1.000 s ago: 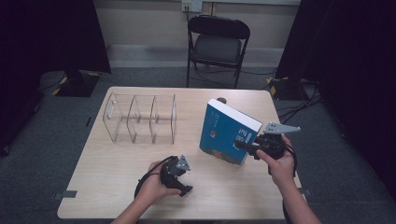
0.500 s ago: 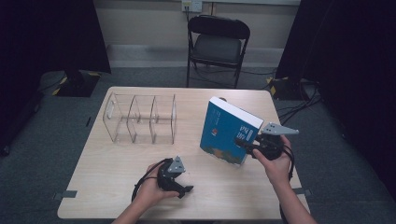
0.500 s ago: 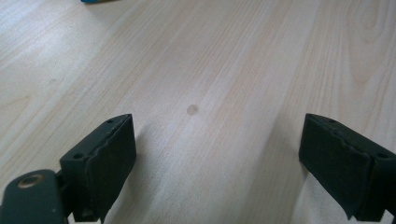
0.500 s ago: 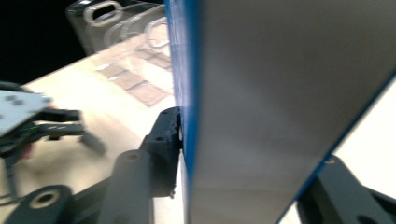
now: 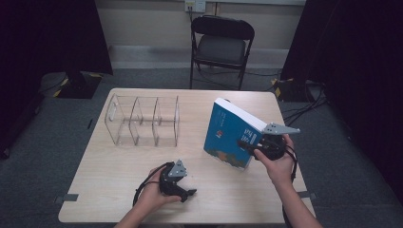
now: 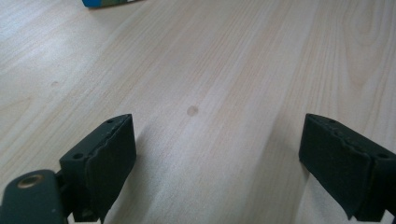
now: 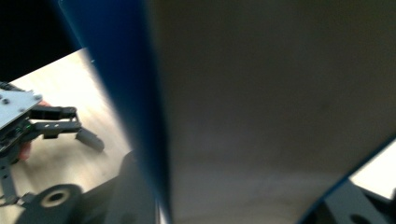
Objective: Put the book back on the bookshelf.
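A thick blue book (image 5: 228, 135) stands tilted on the table's right half, its lower edge on the wood. My right gripper (image 5: 247, 144) is shut on the book's right edge. Its jaws have just been closing with the book between them. In the right gripper view the pale page block (image 7: 261, 102) and the blue cover sit right in front of the camera. My left gripper (image 5: 187, 192) rests low near the front edge. Its fingers (image 6: 107, 158) stand wide open over bare wood, having just opened a little further, with nothing between them.
A clear acrylic organizer (image 5: 142, 121) with several slots stands at the back left of the light wooden table (image 5: 109, 190). A black folding chair (image 5: 221, 42) stands behind the table. Cables lie on the floor at the right.
The book's top edge has shifted slightly left in the right gripper's hold. Both hands stay about where they were.
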{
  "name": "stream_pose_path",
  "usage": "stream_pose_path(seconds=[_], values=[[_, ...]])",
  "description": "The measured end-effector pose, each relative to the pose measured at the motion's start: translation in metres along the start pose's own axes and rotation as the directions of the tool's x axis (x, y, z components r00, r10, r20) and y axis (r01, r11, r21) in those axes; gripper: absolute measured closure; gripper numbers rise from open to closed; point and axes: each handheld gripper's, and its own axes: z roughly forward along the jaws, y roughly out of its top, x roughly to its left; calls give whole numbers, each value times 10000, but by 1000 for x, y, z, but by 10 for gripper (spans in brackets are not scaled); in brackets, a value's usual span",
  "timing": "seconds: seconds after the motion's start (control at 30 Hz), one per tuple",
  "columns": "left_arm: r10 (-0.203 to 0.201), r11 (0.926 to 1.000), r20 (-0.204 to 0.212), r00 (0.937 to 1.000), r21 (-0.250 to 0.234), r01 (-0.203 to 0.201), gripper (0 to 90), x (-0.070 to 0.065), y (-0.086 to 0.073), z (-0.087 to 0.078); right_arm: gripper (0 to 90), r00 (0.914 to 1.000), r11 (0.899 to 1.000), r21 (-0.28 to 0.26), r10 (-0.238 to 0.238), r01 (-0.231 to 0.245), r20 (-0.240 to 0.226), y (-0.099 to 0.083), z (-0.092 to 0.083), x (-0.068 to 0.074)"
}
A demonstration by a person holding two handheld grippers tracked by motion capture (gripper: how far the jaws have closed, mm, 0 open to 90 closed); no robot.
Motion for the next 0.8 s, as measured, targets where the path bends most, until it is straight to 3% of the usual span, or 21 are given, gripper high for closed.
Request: stream_pose_path(seconds=[0.2,0.33,0.43,0.63,0.8], values=[[-4,10000,-7,10000,55,4,76,-1,1,2,596,9999,10000,-35,-23,24,151,-1,0,4],[-12,10000,-7,10000,53,12,76,-1,1,2,581,9985,10000,-73,-30,34,546,-1,1,7],[2,10000,-16,10000,70,-1,73,-1,2,2,607,9999,9999,65,-111,111,106,0,0,4],[-43,9996,-38,10000,274,44,0,-3,4,6,614,9994,9994,79,-346,346,-17,1,0,7],[-41,9996,-36,10000,273,42,0,-3,4,6,614,9990,9991,-16,-426,426,-106,0,0,6]])
